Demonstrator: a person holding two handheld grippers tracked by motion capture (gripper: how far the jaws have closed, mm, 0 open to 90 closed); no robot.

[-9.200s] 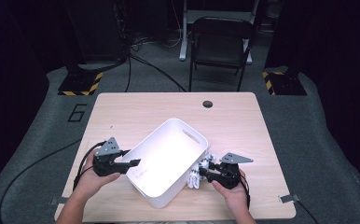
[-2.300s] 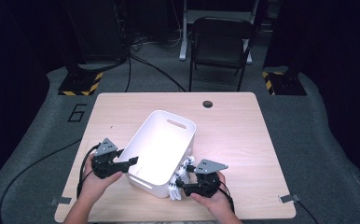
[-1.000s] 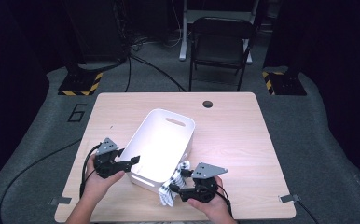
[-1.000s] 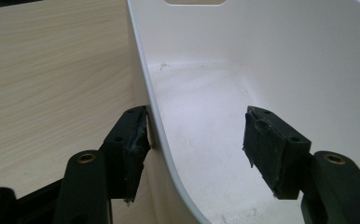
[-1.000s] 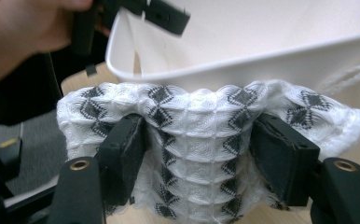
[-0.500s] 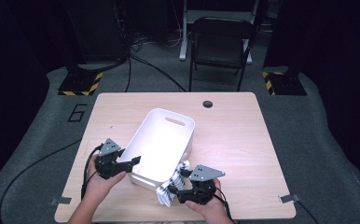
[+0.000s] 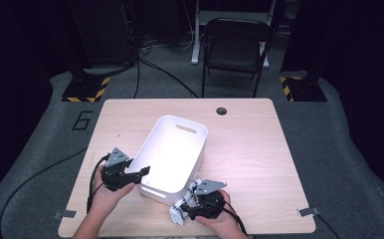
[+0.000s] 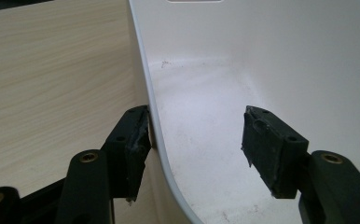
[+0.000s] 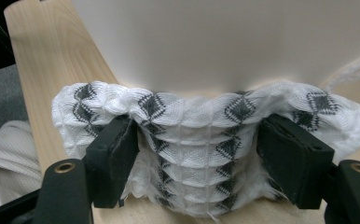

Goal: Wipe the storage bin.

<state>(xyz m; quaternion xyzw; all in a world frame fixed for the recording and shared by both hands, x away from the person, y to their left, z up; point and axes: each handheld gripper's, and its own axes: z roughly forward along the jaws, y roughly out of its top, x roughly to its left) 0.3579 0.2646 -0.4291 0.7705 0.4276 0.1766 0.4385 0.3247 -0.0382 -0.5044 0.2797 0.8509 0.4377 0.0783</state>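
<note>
Cloth (image 9: 201,140) now lies on the bench (image 7: 259,149) against the white bin (image 7: 172,149); our right tongs (image 7: 192,211) have just been opening around it, released. Left tongs (image 7: 143,172) straddle the bin wall unclenched. We judge the setting-down done.

My right gripper (image 7: 196,206) is covering much of the patterned cloth (image 7: 180,211) from above, and the white bin (image 9: 215,42) is hiding the cloth's far edge.

On the table (image 7: 249,149) the bin (image 7: 172,152) sits left of centre. The cloth (image 7: 182,209) lies against the bin's near right corner, the chair (image 7: 237,47) beyond the table's far edge.
</note>
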